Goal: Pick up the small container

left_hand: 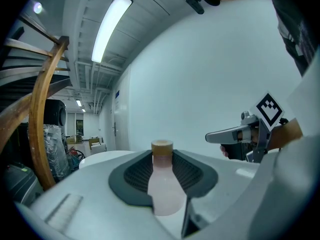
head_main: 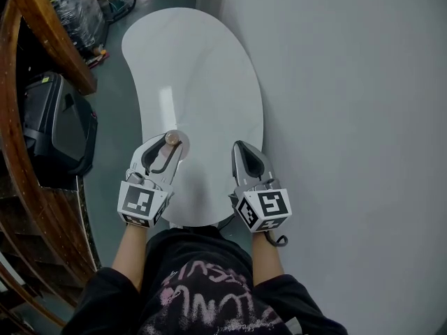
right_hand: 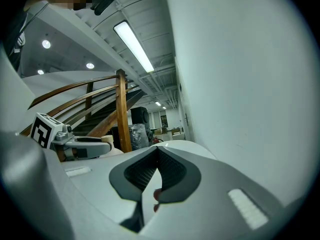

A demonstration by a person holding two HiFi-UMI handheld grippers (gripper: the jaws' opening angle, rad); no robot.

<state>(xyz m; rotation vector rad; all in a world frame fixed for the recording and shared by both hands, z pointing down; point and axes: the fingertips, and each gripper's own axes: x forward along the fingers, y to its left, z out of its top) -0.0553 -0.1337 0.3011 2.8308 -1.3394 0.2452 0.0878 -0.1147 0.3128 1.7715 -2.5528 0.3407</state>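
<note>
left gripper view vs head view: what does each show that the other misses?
Left gripper view only: ceiling light, and the bottle's pale side under its tan cap. Head view only: the white table's curved outline, a black case left of it. Both: bottle between the left gripper's fingers, right gripper, wooden railing.

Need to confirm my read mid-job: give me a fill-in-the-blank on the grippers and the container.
The small container is held by the ___.
The right gripper holds ___.
Both grippers are above the white ___.
Missing: left gripper; nothing; table.
</note>
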